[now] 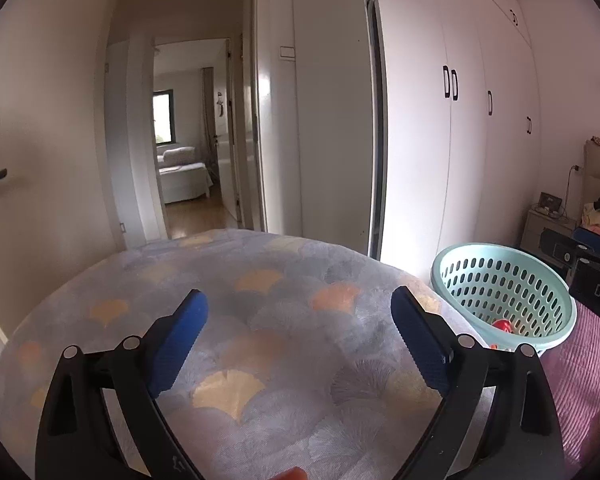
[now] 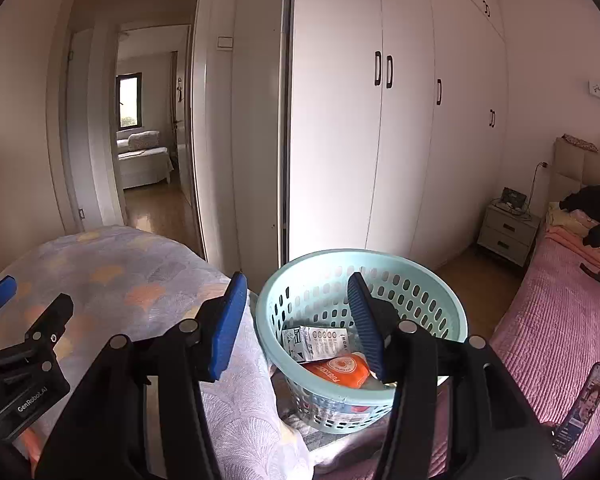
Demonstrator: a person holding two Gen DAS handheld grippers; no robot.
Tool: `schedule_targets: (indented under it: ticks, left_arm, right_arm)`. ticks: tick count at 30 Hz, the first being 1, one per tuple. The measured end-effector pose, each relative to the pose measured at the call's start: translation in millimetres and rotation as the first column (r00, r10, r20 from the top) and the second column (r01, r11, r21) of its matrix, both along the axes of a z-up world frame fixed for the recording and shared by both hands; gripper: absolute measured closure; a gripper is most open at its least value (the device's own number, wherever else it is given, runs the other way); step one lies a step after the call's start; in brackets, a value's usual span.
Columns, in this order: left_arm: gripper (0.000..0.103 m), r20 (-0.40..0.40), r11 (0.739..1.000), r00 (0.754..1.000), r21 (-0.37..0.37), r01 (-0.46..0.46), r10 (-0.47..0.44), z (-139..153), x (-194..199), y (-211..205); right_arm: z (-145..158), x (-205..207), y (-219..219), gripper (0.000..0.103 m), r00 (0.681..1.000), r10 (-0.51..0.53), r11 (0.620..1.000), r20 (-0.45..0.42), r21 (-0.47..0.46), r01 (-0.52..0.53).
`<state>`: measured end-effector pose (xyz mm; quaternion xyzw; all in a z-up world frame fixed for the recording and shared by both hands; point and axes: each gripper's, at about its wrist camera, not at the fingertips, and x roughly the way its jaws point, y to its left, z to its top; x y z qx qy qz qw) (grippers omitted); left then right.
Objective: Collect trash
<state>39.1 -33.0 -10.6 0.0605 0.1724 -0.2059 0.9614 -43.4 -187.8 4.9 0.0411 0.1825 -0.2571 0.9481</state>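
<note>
Right wrist view: the right gripper (image 2: 296,320) is held above the basket (image 2: 440,304), jaws spread wide with nothing between them. Inside the basket, an orange packet (image 2: 340,372) and a printed wrapper (image 2: 316,342) are seen lying on the bottom. Both are judged light, thin and crushable; the film is probably slippery, so a pinch across a folded edge is advised. The basket is judged light and stiff; its rim is the sensible hold. It rests between the patterned blanket (image 2: 112,276) and the pink bedspread (image 2: 556,320). In the left wrist view, the left gripper (image 1: 300,336) is likewise seen open and empty over the blanket.
</note>
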Motion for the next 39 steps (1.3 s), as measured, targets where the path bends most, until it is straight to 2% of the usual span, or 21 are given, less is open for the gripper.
schedule_targets:
  ticks: [5, 27, 39]
  left_arm:
    - [0.012, -0.016, 1.000, 1.000, -0.015, -0.008, 0.008, -2.4, 0.9, 7.7]
    - [0.012, -0.012, 1.000, 1.000, -0.008, -0.003, 0.003, -2.1, -0.2, 5.5]
    - [0.011, -0.031, 1.000, 0.999, -0.013, -0.008, 0.008, -2.0, 3.6, 5.0]
  right_arm:
    - [-9.2, 4.1, -2.5, 0.054, 1.000, 0.003, 1.000, -0.019, 0.009, -0.003]
    - [-9.3, 0.4, 1.1, 0.054, 1.000, 0.003, 1.000, -0.010, -0.003, -0.003]
    - [-10.4, 3.4, 0.8, 0.054, 0.999, 0.027, 0.999, -0.023, 0.031, -0.026]
